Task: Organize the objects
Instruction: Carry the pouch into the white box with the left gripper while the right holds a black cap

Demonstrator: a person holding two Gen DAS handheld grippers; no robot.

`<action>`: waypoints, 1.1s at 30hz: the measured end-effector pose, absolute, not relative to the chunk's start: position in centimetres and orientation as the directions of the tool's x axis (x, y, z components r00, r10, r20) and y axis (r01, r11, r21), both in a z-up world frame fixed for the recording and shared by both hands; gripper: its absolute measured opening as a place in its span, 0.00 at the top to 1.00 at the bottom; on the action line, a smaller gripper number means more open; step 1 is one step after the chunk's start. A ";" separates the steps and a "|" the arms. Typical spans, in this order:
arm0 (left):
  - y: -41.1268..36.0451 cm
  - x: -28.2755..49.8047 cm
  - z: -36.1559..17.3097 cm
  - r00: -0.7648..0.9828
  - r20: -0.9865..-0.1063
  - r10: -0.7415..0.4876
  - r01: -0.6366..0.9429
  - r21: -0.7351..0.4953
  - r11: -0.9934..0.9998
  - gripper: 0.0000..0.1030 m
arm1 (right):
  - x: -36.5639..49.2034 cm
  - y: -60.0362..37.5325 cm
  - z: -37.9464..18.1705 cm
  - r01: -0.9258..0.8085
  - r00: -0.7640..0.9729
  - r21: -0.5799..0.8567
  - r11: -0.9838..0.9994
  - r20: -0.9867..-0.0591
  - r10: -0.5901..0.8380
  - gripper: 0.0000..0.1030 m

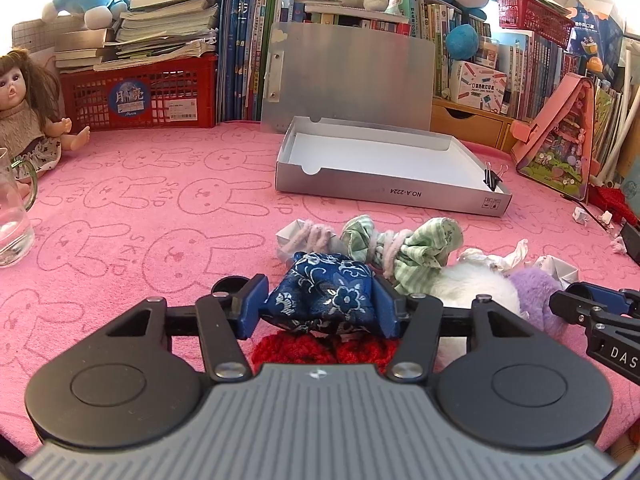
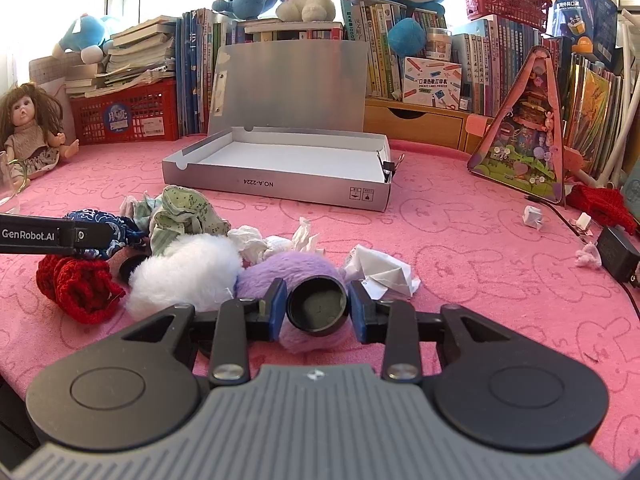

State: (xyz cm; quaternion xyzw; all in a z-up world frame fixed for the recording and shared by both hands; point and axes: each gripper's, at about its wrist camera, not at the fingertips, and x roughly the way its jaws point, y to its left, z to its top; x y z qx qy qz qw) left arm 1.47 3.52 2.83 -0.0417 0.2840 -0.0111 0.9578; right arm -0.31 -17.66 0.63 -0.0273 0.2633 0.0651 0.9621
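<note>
My left gripper (image 1: 318, 310) is shut on a blue floral cloth pouch (image 1: 324, 292), which sits over a red knitted piece (image 1: 320, 350). Beyond the pouch lie a green checked cloth bundle (image 1: 416, 248) tied with pink cord, a white fluffy ball (image 1: 472, 288) and a purple fluffy ball (image 1: 536, 292). My right gripper (image 2: 318, 312) is shut on a black round cap (image 2: 316, 306) just above the purple fluffy ball (image 2: 288, 272). Crumpled white paper (image 2: 380, 272) lies to its right. An open silver box (image 2: 280, 184) stands further back with nothing on its white floor.
A pink rabbit-print cloth (image 1: 140, 208) covers the table. A doll (image 1: 24, 120) and a glass jug (image 1: 12, 224) sit at the left, with a red crate (image 1: 140, 96) and books behind. A pink triangular toy house (image 2: 528, 140) and a black power adapter (image 2: 618, 252) are at the right.
</note>
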 end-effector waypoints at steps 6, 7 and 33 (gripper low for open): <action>3.8 1.0 4.2 0.852 -0.519 -0.071 0.015 -0.111 0.994 0.42 | -0.2 -18.3 1.5 -0.127 0.862 -0.008 0.992 -0.495 0.107 0.63; 3.8 1.0 4.5 0.855 -0.513 -0.075 0.019 -0.114 0.993 0.42 | -0.1 -18.4 1.6 -0.127 0.864 -0.006 0.992 -0.492 0.108 0.63; 4.5 9.3 9.9 0.883 -0.461 -0.092 0.021 -0.157 0.987 0.43 | 7.7 -22.1 4.3 -0.080 0.829 0.184 0.980 -0.533 0.167 0.63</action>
